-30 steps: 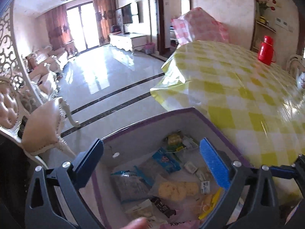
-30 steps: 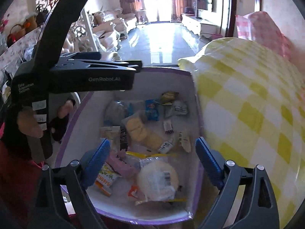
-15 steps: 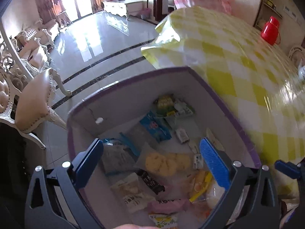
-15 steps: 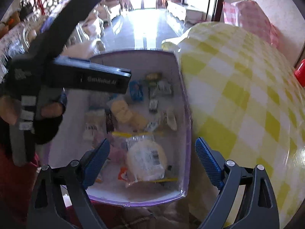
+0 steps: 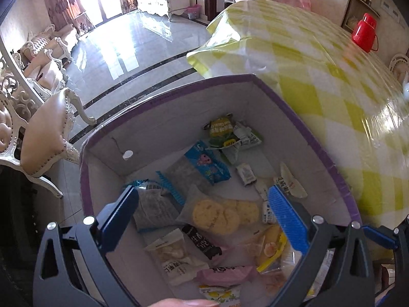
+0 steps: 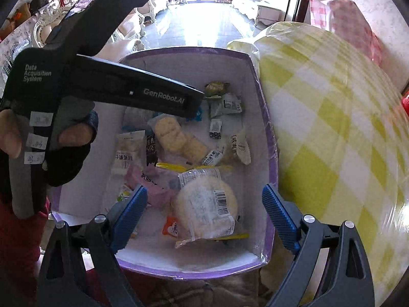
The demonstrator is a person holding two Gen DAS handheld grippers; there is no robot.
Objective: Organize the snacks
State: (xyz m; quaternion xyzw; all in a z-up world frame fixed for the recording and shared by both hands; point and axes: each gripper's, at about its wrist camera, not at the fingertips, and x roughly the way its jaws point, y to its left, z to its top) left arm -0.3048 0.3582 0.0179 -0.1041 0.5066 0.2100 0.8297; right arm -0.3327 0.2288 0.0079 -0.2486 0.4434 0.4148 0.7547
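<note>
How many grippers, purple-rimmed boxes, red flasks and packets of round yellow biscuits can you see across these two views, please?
grippers: 2 (left gripper, right gripper, both open)
purple-rimmed box: 1
red flask: 1
packet of round yellow biscuits: 1
Total: 5

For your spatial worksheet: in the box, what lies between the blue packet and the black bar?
The clear bag of yellow biscuits lies between blue packet and black bar, in the left wrist view.
</note>
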